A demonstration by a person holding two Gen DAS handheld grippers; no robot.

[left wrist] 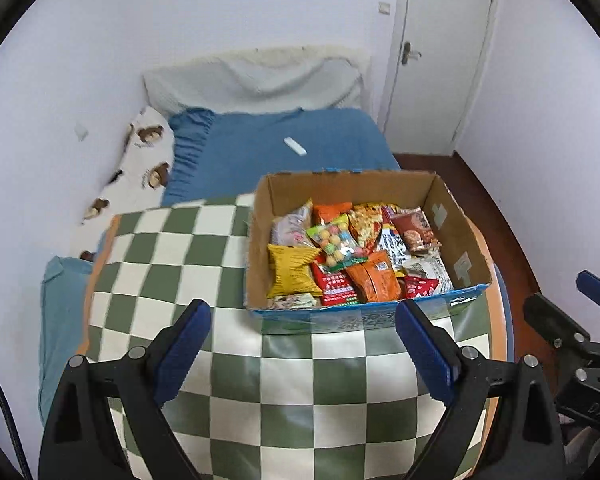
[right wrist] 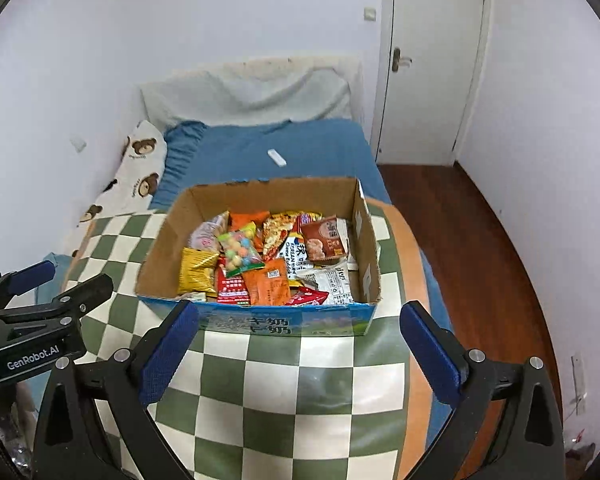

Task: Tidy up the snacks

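Note:
An open cardboard box [left wrist: 466,236] with a blue printed front stands on a green-and-white checkered cloth [left wrist: 204,248]. It holds several snack packets: a yellow bag [left wrist: 292,270], a clear bag of coloured balls [left wrist: 336,244], an orange packet [left wrist: 374,280]. The box [right wrist: 364,248] and the yellow bag [right wrist: 196,270] also show in the right wrist view. My left gripper [left wrist: 302,350] is open and empty, in front of the box's near edge. My right gripper [right wrist: 298,352] is open and empty, also just before the box. Each gripper shows at the other view's edge.
The cloth [right wrist: 300,380] covers the near end of a bed with a blue sheet [left wrist: 268,148]. A small white object [left wrist: 295,146] lies on the sheet. A bear-print pillow [left wrist: 148,160] lies by the left wall. A white door [left wrist: 440,56] and wooden floor [right wrist: 472,248] are at right.

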